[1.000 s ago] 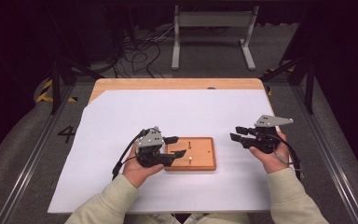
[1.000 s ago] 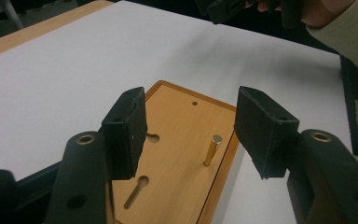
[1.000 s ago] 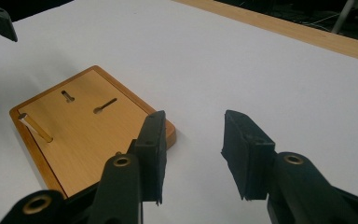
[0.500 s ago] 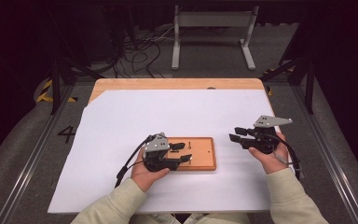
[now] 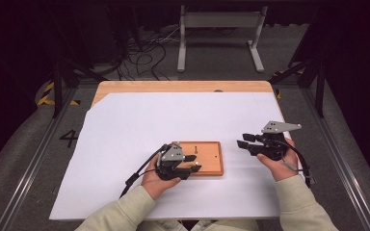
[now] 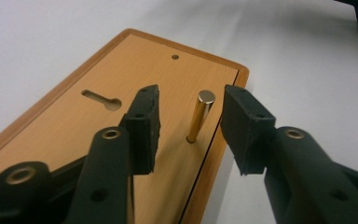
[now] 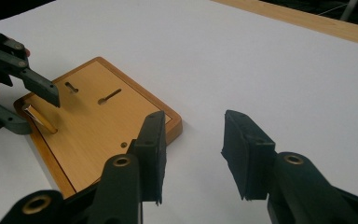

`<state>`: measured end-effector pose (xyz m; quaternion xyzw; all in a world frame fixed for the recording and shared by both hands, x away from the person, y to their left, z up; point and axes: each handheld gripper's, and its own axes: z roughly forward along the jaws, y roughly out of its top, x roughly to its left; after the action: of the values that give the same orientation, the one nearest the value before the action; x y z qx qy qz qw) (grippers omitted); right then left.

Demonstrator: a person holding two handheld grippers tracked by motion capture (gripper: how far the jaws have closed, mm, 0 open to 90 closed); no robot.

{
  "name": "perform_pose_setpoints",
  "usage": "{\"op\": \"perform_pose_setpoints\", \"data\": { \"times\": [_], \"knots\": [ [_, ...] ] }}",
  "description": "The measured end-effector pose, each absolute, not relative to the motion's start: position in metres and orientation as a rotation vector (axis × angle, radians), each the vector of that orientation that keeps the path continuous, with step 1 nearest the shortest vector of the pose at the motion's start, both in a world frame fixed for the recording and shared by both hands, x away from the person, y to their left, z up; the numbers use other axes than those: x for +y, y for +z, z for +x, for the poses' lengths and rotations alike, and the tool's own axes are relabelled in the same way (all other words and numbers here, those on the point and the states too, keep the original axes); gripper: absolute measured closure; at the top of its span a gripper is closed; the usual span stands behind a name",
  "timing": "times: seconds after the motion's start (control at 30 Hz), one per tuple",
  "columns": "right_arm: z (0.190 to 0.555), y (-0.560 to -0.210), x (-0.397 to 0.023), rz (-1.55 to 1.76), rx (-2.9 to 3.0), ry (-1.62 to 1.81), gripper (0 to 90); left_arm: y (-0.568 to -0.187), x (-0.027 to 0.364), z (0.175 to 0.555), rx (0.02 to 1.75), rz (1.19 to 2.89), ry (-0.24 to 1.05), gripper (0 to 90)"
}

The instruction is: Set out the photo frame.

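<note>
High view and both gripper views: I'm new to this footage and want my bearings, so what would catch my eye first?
A wooden board lies near the front of the white sheet covering the table. A brass pin stands upright on it, between the open jaws of the left tool, which have just been closing without touching it. The right tool hovers, open, right of the board.

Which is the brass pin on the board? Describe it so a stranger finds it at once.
Start at the white sheet that covers the table, then find the small wooden board near its front edge. The brass pin stands upright by the board's edge, between the open jaws of the left gripper, whose jaws have just been closing. It alone rises from the board; its neighbours are a slot and small holes.
</note>
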<state>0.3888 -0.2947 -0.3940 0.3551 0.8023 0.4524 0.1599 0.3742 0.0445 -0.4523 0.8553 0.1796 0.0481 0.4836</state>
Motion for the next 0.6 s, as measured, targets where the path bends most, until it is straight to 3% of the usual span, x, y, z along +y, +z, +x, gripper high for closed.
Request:
{"op": "perform_pose_setpoints", "data": {
  "times": [0.2,0.43,0.6],
  "knots": [
    [0.3865,-0.3955,-0.2959,1.022,2.295,1.285,59.9,-0.4567,0.0414,0.3786,0.434,2.102,0.077,65.6],
    [0.3842,-0.3973,-0.2976,1.03,2.294,1.275,59.6,-0.4545,0.0358,0.3772,0.386,2.108,0.105,82.3],
    [0.3834,-0.3977,-0.2975,1.031,2.297,1.273,59.5,-0.4539,0.035,0.3769,0.372,2.119,0.127,83.3]
  ]
}}
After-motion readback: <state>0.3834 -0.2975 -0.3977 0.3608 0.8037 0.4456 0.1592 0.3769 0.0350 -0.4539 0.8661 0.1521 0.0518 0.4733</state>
